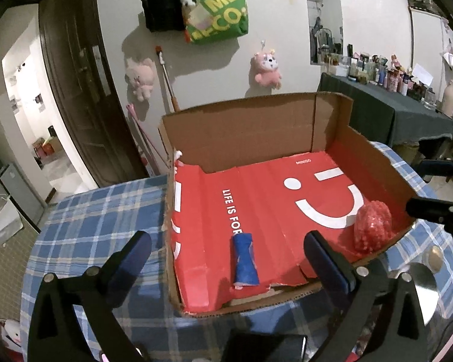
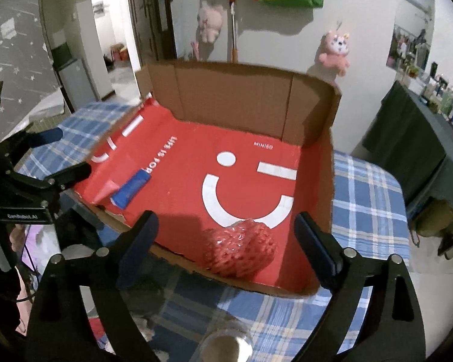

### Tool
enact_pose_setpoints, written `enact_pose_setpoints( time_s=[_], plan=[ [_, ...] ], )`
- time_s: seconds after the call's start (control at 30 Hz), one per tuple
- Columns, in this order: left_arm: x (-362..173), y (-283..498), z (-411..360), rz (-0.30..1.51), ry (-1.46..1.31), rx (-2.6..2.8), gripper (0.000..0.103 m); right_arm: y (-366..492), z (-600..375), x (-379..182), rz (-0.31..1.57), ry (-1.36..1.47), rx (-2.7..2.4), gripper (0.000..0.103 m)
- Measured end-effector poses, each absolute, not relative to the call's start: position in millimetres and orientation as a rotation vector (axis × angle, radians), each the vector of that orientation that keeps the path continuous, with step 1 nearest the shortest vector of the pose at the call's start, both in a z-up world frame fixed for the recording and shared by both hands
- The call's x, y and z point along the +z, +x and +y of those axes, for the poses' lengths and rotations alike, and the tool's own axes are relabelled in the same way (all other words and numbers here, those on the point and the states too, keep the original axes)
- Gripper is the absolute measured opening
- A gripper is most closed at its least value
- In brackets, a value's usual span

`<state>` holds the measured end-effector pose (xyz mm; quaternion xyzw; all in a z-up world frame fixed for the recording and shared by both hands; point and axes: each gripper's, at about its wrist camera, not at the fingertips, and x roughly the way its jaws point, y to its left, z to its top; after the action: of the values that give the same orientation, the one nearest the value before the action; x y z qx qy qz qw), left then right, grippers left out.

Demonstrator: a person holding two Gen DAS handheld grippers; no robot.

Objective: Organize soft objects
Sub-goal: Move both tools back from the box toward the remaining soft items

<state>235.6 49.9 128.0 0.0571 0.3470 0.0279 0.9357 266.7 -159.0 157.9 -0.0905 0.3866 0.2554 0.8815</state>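
An open cardboard box (image 1: pixel 250 126) lined with red smiley-face paper sits on a blue plaid tablecloth; it also shows in the right wrist view (image 2: pixel 235 90). A blue rolled soft object (image 1: pixel 245 259) lies near the box's front edge; it also shows in the right wrist view (image 2: pixel 131 188). A red foam-net bundle (image 1: pixel 373 226) lies in the front right corner; it also shows in the right wrist view (image 2: pixel 241 249). My left gripper (image 1: pixel 229 247) is open and empty above the blue roll. My right gripper (image 2: pixel 226 226) is open and empty, just in front of the red bundle.
The plaid table (image 1: pixel 99 217) ends at a doorway on the left. Plush toys (image 1: pixel 267 68) and bags (image 1: pixel 217 12) hang on the wall behind. A dark-clothed table (image 1: pixel 386 105) crowded with bottles stands at the right. A round metal object (image 2: pixel 223 344) lies near the front.
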Motion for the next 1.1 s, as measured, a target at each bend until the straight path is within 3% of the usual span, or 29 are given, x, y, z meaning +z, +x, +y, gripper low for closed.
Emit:
enact_pose_setpoints(
  time_s=[0.13, 1.1],
  plan=[
    [134.1, 221.4, 48.3, 0.687, 0.11, 0.055, 0.103, 249.1, -165.4, 169.3, 0.751, -0.148, 0.545, 0.1],
    [135.2, 114.4, 32.7, 0.619, 0.05, 0.016, 0.103, 125.4, -198.6, 178.4, 0.574, -0.001, 0.525, 0.101]
  ],
)
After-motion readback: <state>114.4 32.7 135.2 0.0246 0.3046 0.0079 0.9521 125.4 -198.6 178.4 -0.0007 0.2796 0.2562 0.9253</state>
